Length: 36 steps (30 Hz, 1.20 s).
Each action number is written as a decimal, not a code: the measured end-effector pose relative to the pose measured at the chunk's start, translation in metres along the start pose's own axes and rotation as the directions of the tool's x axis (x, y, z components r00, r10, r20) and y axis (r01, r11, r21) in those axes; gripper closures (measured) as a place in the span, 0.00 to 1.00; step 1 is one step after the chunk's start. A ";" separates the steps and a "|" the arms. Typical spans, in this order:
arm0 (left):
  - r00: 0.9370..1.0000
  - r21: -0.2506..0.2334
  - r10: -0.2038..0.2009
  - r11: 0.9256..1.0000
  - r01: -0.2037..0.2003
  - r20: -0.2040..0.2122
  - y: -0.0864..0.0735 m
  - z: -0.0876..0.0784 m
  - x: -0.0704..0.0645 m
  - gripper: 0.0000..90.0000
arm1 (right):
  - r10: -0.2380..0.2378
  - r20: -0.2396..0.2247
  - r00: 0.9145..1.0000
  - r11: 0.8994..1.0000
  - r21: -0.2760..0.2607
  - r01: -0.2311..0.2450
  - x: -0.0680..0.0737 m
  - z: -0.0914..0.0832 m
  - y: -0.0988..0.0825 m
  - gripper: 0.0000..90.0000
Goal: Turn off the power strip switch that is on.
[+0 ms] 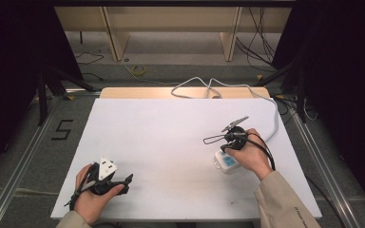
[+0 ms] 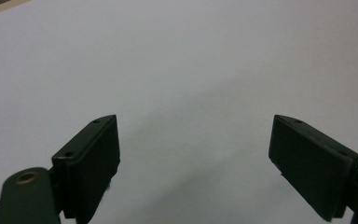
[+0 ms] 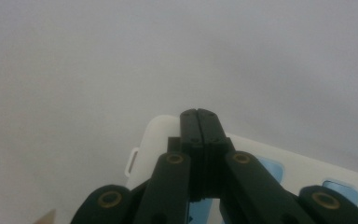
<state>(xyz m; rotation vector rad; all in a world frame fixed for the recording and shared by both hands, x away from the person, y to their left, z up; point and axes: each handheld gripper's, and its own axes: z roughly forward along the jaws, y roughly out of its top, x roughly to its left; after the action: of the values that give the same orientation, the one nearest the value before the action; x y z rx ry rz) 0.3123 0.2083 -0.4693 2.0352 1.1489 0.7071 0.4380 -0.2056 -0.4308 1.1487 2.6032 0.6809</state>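
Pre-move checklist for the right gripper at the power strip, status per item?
1. Right gripper jaws closed together, nothing between them: ok.
2. Right gripper over the white power strip: ok; whether the tips press on it, cannot tell.
3. Power strip flat on the white table: ok.
4. Strip's white cable runs off the far edge without crossing the hands: ok.
5. Left gripper jaws open, holding nothing, parked above bare table: ok.
6. Switch state on the strip: cannot tell.
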 end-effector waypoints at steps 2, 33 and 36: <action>1.000 0.000 -0.001 1.000 0.001 0.000 0.000 0.000 0.000 0.18 | 0.001 -0.001 1.000 1.000 0.003 -0.001 0.000 0.000 0.000 1.00; 1.000 -0.002 0.000 1.000 0.000 0.002 0.000 0.000 0.000 0.18 | -0.013 0.017 1.000 0.999 0.036 0.013 0.003 0.007 0.001 1.00; 1.000 -0.002 0.001 1.000 -0.001 0.001 0.000 0.000 0.000 0.18 | -0.007 0.019 1.000 0.999 0.038 0.006 0.004 0.007 0.001 1.00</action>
<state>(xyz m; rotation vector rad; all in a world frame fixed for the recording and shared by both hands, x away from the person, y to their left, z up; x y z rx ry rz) 0.3123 0.2083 -0.4696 2.0341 1.1465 0.7077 0.4384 -0.2002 -0.4368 1.1516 2.6135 0.6181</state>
